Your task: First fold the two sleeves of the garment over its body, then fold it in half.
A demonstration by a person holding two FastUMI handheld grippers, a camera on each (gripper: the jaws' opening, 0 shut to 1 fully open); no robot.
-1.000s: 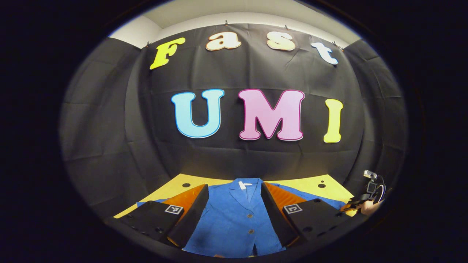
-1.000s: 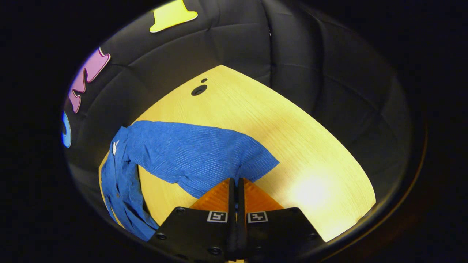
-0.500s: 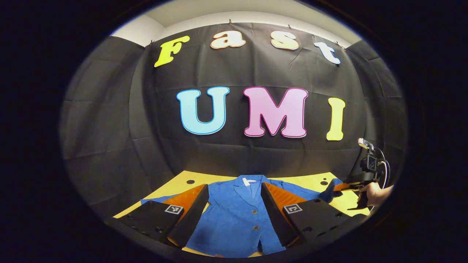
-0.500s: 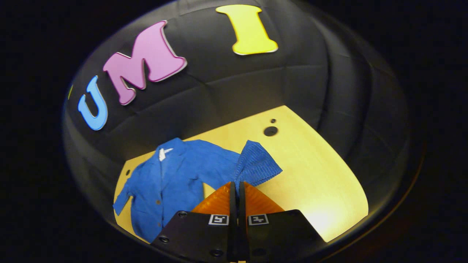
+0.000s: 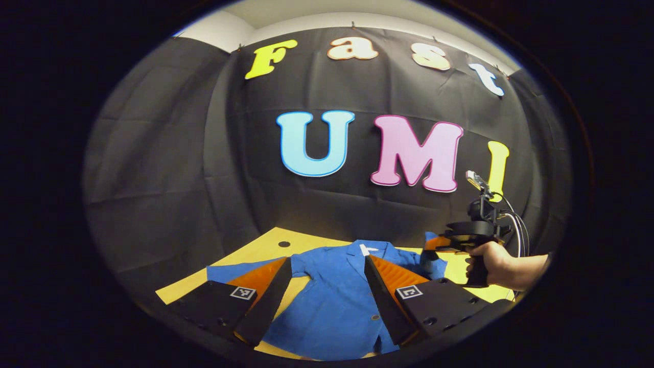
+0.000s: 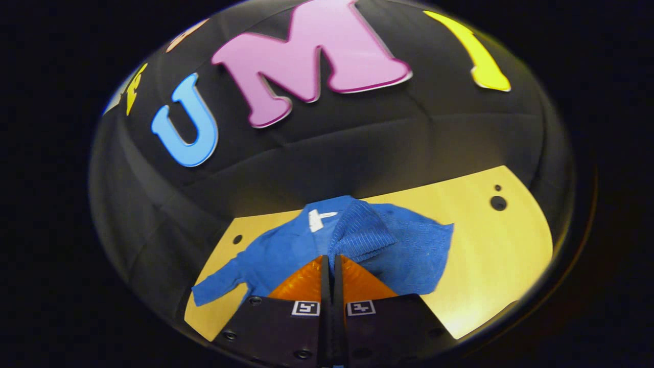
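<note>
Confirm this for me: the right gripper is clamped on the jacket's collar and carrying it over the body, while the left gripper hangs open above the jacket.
Not quite. The right gripper is clamped on the sleeve, not the collar, which lies flat on the blue jacket; the right gripper view shows this. The rest stands: the left gripper hangs open above the jacket.

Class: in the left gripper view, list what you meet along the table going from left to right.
Flat left sleeve → jacket body → lifted right sleeve → right gripper → hand holding it.
</note>
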